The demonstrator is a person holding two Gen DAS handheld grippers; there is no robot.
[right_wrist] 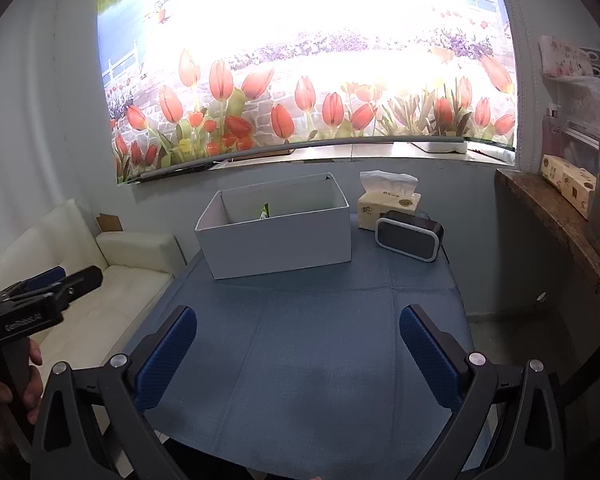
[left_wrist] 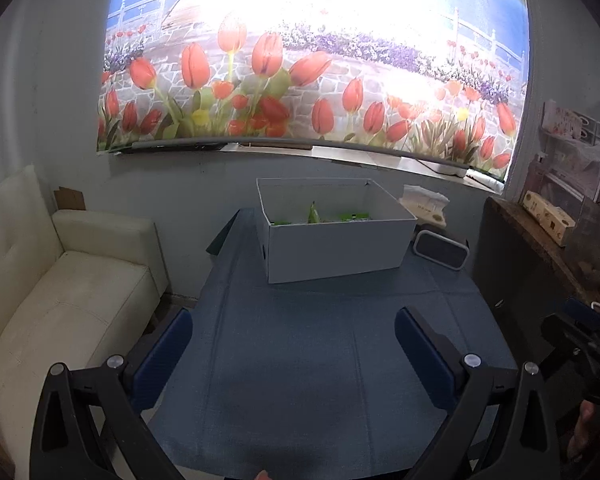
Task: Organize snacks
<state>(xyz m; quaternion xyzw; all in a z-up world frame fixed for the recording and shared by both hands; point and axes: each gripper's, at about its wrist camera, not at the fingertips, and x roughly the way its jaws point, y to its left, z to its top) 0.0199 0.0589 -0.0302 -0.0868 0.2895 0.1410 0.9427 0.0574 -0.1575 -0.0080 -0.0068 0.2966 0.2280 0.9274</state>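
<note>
I saw green snack packets (left_wrist: 320, 216) lying inside the open white box (left_wrist: 340, 248), which sat at the table's far end.

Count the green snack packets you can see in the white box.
2, maybe more: one packet stands upright left of centre in the box, another lies flat to its right. The near wall hides the box floor.

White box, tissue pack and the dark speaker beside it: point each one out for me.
white box (right_wrist: 280, 242), right wrist view, on its near front wall.
tissue pack (right_wrist: 384, 206), right wrist view, on its pale yellow front face.
speaker (right_wrist: 406, 239), right wrist view, on its dark front grille.
</note>
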